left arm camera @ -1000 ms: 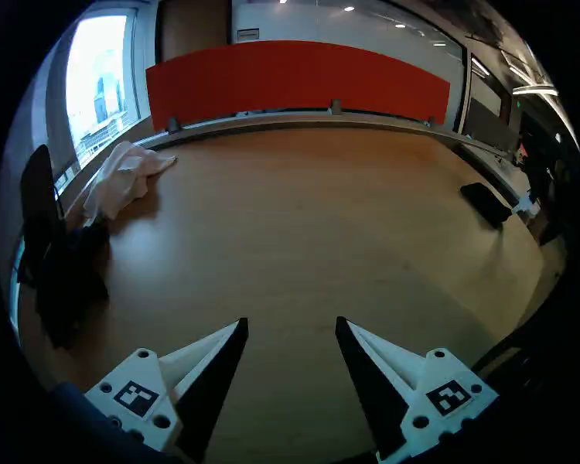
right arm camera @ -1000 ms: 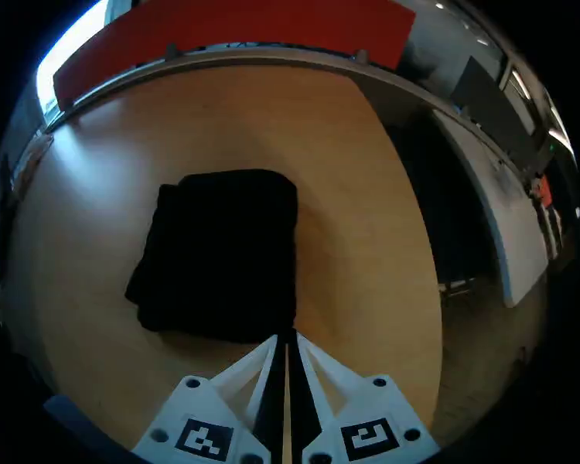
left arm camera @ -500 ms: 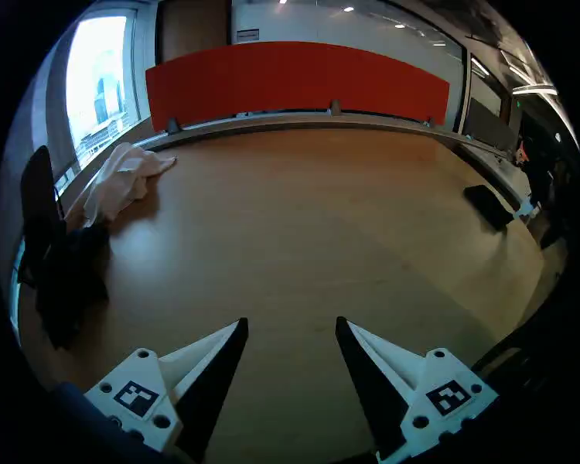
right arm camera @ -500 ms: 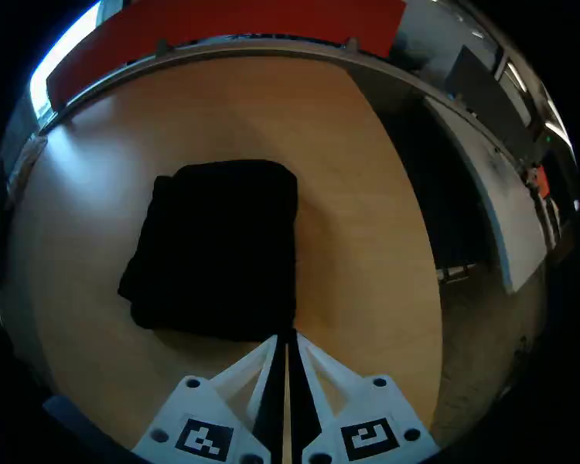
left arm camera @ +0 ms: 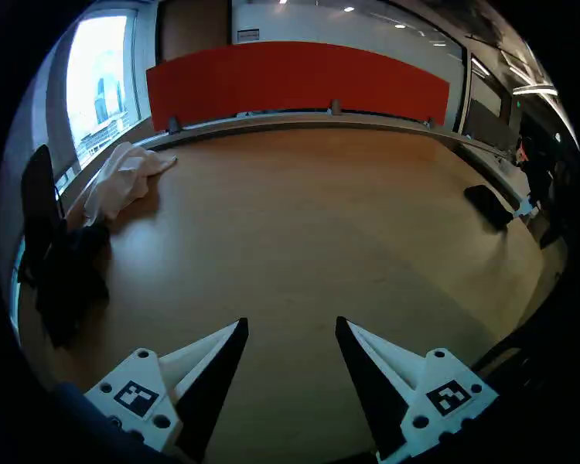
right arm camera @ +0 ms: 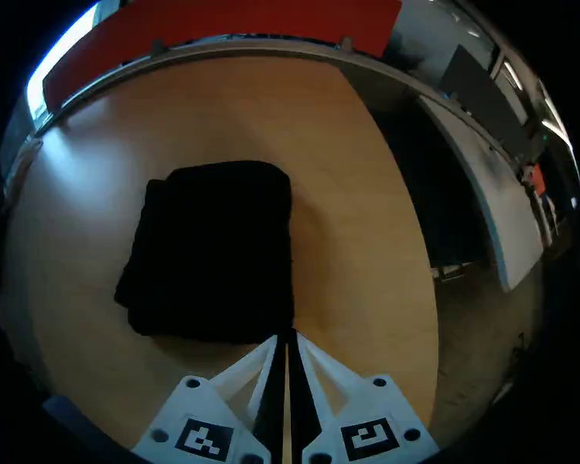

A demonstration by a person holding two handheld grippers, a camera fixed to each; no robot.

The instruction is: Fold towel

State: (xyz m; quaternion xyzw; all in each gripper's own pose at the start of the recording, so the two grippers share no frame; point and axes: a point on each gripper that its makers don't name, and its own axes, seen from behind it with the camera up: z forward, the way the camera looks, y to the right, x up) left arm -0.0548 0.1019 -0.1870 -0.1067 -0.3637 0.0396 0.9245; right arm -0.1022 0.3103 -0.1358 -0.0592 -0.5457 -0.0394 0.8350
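Folded black towel (right arm camera: 213,247) has drifted slightly left ahead of closed right gripper (right arm camera: 287,339), while left gripper (left arm camera: 290,320) stays open; the fold looks complete.

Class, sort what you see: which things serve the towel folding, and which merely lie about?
For the job: black towel; right gripper; left gripper; wooden table.
Lying about: white cloth; dark clothing; red partition.
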